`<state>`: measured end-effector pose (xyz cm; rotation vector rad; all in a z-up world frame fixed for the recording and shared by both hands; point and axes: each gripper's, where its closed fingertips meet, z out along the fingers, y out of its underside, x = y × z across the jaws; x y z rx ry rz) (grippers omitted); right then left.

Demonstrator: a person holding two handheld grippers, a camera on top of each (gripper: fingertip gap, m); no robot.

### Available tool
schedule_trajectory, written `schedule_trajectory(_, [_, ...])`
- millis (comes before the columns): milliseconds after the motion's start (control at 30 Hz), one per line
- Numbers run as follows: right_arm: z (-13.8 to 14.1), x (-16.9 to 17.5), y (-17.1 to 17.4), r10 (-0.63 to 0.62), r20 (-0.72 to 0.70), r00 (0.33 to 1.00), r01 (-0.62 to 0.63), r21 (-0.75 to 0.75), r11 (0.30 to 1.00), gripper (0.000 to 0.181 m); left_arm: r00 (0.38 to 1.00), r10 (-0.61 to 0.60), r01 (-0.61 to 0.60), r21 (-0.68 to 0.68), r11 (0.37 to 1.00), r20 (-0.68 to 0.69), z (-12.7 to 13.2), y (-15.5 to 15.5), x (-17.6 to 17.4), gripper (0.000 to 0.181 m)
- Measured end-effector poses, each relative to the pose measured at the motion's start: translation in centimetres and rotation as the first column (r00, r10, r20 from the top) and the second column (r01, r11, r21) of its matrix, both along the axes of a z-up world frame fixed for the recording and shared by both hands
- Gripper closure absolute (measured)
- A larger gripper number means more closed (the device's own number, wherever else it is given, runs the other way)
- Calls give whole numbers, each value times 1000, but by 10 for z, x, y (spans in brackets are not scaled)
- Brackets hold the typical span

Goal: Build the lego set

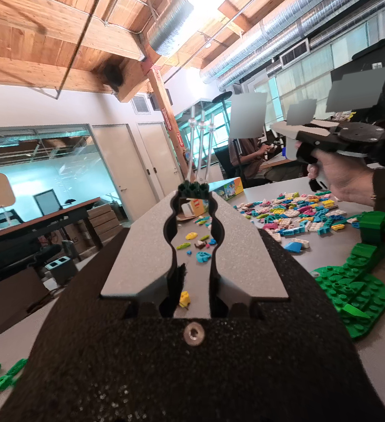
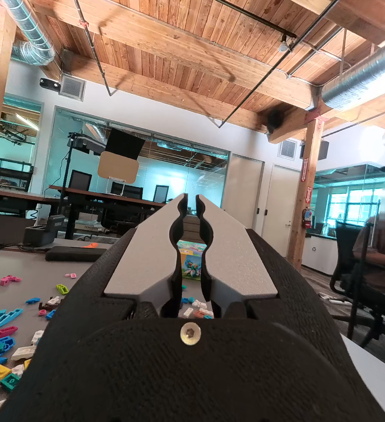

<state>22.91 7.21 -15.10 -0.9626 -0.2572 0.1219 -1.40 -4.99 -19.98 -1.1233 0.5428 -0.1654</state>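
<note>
Left gripper (image 1: pixel 193 194): its tips are closed on a small dark green brick (image 1: pixel 193 190), held raised above the worktop (image 1: pixel 301 262). Three clear rods (image 1: pixel 201 148) stand up from the brick, fanning slightly. The brick's lower face is hidden between the tips.

Right gripper (image 2: pixel 191 196): nearly closed, with a narrow gap between the tips and nothing in it, pointing level over the worktop. In the left wrist view it (image 1: pixel 280 127) appears at the right edge, held in a hand (image 1: pixel 344 180); its tips are partly covered there by a blur patch.

Through the left gripper's gap a few loose pieces show, among them a yellow piece (image 1: pixel 185 299) close to the camera, blurred and hard to identify. To the right lies a spread pile of loose bricks (image 1: pixel 301 214) in pink, blue, teal, yellow and white. Nearer, at the right, sits a green base build (image 1: pixel 346 290) with a raised green arch (image 1: pixel 374 228), partly cut off by the frame edge. Two small green pieces (image 1: pixel 2 381) lie at lower left, blurred.

A colourful set box (image 1: pixel 230 188) stands at the far end of the worktop, mostly hidden by the gripper in both views. In the right wrist view, a flat black case (image 2: pixel 72 253) lies near the far edge on the left.

A seated person (image 1: pixel 248 159) is beyond the worktop, partly covered.
</note>
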Motion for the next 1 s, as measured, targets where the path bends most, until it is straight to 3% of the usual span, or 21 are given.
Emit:
schedule_trajectory(300, [-3,-10,0,-19,80,997,18,6,1000,177,1000,-12,12,-8,1000,4,-1,0,1,159])
schedule_trajectory(533, [-18,-18,13,-221,308,925,233,-4,972,180,1000,-13,13,-9,1000,6,-2,0,2,159])
schedule_trajectory(1000, [-15,28,20,-328,186,926,344,-66,937,181,1000,-22,22,-13,1000,7,-2,0,3,159])
